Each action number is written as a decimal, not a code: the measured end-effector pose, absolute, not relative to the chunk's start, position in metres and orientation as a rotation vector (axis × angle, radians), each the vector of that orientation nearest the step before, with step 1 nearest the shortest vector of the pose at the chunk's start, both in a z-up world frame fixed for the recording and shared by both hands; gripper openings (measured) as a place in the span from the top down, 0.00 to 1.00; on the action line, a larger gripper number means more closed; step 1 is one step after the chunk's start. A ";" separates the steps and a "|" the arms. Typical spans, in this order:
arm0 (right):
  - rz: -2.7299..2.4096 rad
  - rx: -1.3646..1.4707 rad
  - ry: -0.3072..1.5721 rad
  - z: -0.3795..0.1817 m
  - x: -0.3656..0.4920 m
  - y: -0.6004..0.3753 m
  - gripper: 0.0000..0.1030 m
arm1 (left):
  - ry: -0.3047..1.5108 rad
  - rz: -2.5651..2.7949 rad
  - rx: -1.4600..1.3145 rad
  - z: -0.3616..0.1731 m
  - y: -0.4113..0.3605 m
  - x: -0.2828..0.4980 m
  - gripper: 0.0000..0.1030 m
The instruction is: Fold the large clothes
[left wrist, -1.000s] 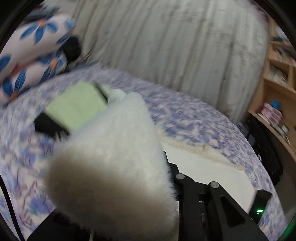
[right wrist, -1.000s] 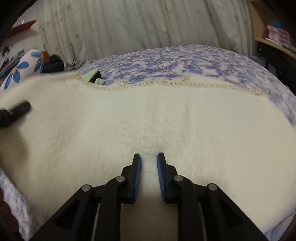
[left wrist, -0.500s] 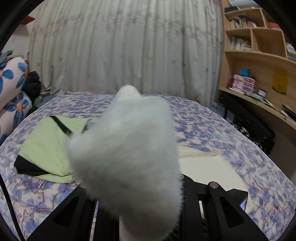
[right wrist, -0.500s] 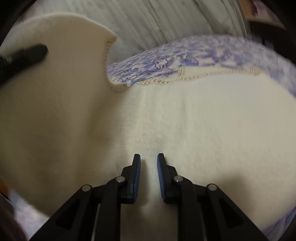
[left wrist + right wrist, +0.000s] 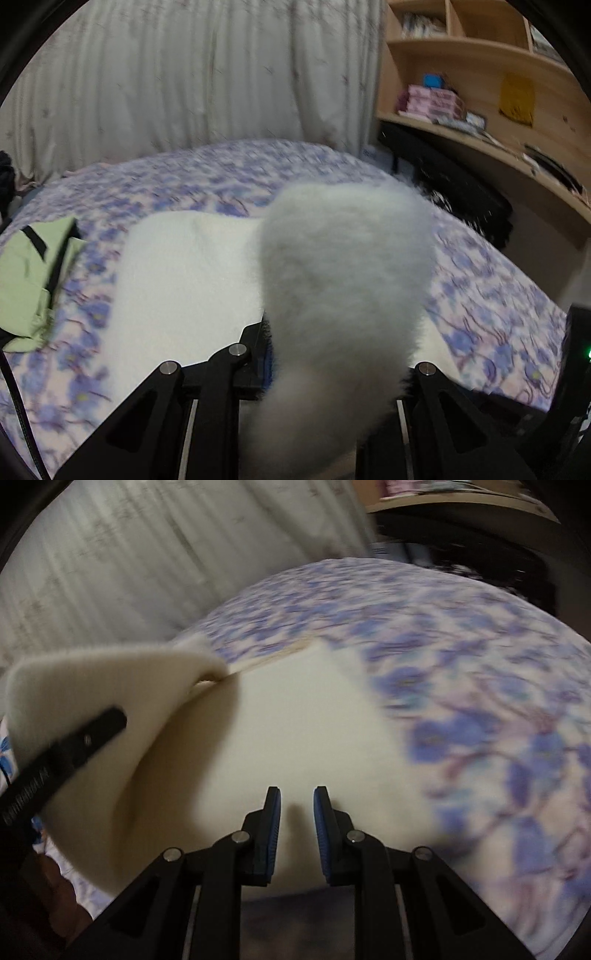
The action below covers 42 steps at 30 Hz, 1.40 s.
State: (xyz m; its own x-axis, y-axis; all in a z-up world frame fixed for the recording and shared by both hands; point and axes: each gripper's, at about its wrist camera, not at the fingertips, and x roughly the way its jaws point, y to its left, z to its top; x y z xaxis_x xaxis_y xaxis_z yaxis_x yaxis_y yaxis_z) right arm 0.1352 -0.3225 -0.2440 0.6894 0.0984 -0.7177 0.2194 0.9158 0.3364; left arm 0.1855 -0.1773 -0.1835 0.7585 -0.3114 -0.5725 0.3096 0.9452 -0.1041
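Observation:
A large cream fleece garment (image 5: 295, 731) lies on the blue-flowered bed (image 5: 480, 664). My left gripper (image 5: 332, 354) is shut on a fuzzy corner of the fleece (image 5: 343, 295), which hides its fingertips; its arm (image 5: 62, 753) holds the raised flap at the left of the right wrist view. My right gripper (image 5: 296, 812) hovers low over the near part of the fleece, jaws slightly apart and empty. The flat part of the fleece (image 5: 177, 280) lies below the lifted corner.
A light green garment with black trim (image 5: 33, 280) lies on the bed at the left. A grey curtain (image 5: 184, 74) hangs behind. Wooden shelves (image 5: 480, 81) and a dark desk edge (image 5: 461, 184) stand on the right.
My left gripper has swung to the right with the fleece corner, carrying the flap over the flat part. The right gripper has kept its small gap while its view shifted right.

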 end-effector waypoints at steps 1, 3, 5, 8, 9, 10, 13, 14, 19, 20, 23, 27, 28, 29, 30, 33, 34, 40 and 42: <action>-0.083 0.441 0.823 -0.246 0.133 -0.331 0.82 | 0.631 -0.343 0.007 -0.187 -0.187 0.185 0.83; -0.099 0.479 0.834 -0.250 0.129 -0.346 0.82 | 0.629 -0.346 0.025 -0.190 -0.202 0.184 0.83; -0.099 0.498 0.823 -0.248 0.126 -0.353 0.82 | 0.628 -0.354 0.018 -0.186 -0.210 0.185 0.83; -0.105 0.497 0.796 -0.241 0.126 -0.355 0.82 | 0.616 -0.372 0.007 -0.178 -0.219 0.186 0.83; -0.108 0.505 0.785 -0.239 0.126 -0.358 0.82 | 0.612 -0.379 0.013 -0.175 -0.223 0.185 0.83; -0.111 0.511 0.776 -0.237 0.127 -0.361 0.82 | 0.607 -0.388 0.021 -0.174 -0.229 0.185 0.83; -0.134 0.503 0.774 -0.235 0.128 -0.369 0.82 | 0.614 -0.403 0.027 -0.177 -0.244 0.187 0.83; -0.140 0.501 0.779 -0.236 0.129 -0.370 0.82 | 0.616 -0.403 0.037 -0.182 -0.249 0.187 0.83; -0.175 0.496 0.840 -0.250 0.129 -0.382 0.82 | 0.662 -0.398 0.181 -0.221 -0.278 0.185 0.81; -0.176 0.497 0.844 -0.251 0.127 -0.383 0.82 | 0.655 -0.405 0.200 -0.222 -0.279 0.183 0.81; -0.180 0.496 0.857 -0.247 0.125 -0.388 0.82 | 0.677 -0.467 0.200 -0.217 -0.277 0.184 0.60; -0.177 0.513 0.874 -0.235 0.127 -0.393 0.82 | 0.725 -0.579 0.134 -0.196 -0.269 0.182 0.24; -0.173 0.518 0.879 -0.229 0.128 -0.395 0.82 | 0.726 -0.595 0.137 -0.188 -0.267 0.179 0.21; -0.168 0.520 0.880 -0.225 0.129 -0.396 0.82 | 0.728 -0.602 0.140 -0.182 -0.264 0.176 0.21; -0.157 0.522 0.879 -0.218 0.131 -0.396 0.82 | 0.731 -0.603 0.146 -0.174 -0.261 0.174 0.21; -0.119 0.519 0.872 -0.198 0.137 -0.396 0.70 | 0.758 -0.612 0.127 -0.154 -0.245 0.171 0.20; -0.096 0.523 0.861 -0.188 0.140 -0.395 0.63 | 0.767 -0.607 0.109 -0.146 -0.237 0.171 0.18; 0.028 0.543 0.869 -0.154 0.170 -0.385 0.56 | 0.849 -0.492 0.009 -0.120 -0.172 0.189 0.12; 0.081 0.551 0.895 -0.153 0.181 -0.379 0.56 | 0.887 -0.390 0.005 -0.127 -0.146 0.202 0.12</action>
